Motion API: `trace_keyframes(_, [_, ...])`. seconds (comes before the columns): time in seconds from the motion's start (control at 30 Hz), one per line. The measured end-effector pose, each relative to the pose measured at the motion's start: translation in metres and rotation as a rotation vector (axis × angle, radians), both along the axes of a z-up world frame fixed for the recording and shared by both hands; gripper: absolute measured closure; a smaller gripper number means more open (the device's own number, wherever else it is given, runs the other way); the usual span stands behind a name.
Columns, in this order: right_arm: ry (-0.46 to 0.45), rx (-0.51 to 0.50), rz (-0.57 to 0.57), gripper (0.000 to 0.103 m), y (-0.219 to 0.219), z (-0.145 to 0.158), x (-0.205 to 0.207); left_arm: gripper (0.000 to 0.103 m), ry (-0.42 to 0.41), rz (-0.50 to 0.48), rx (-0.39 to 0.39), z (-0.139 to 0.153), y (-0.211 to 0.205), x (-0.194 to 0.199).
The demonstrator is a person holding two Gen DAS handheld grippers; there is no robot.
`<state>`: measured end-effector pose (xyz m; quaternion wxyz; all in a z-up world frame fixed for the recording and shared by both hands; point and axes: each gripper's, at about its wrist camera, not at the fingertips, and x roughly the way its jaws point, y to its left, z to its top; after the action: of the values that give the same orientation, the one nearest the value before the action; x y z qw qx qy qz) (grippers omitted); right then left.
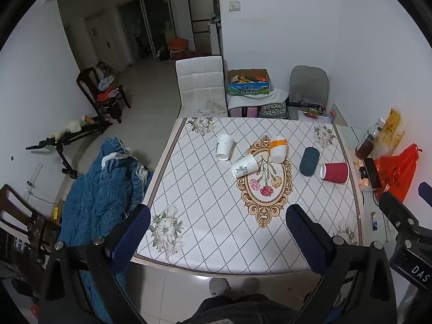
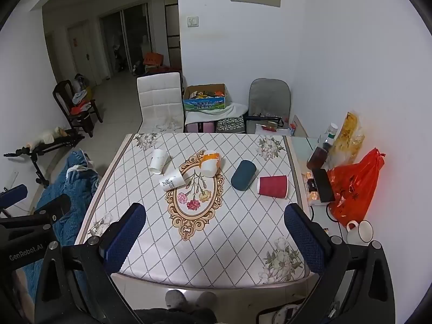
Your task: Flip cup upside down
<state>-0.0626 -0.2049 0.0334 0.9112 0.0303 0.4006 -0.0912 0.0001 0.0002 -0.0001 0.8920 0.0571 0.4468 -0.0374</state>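
Observation:
Several cups lie on their sides on the patterned table (image 1: 216,243): a white cup (image 1: 224,147), a white printed cup (image 1: 244,166), an orange-and-white cup (image 1: 278,150), a dark teal cup (image 1: 309,161) and a red cup (image 1: 334,172). The right wrist view shows them too: white (image 2: 157,161), printed (image 2: 172,181), orange (image 2: 211,164), teal (image 2: 243,175), red (image 2: 272,185). My left gripper (image 1: 218,232) is open and empty, high above the table's near edge. My right gripper (image 2: 214,229) is open and empty, also held high above the near edge.
A white chair (image 1: 201,86) stands at the table's far side. A red plastic bag (image 2: 353,186), bottles (image 2: 321,151), a phone (image 2: 322,185) and a white mug (image 2: 360,230) sit on a side surface to the right. A blue blanket (image 1: 102,189) lies to the left.

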Motion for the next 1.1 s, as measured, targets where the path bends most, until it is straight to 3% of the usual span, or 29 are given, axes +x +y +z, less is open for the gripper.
trace_keyframes(1.1, [0.011,0.008,0.003,0.000,0.003,0.000,0.001,0.000,0.003,-0.001,-0.009,-0.003,-0.015,0.001])
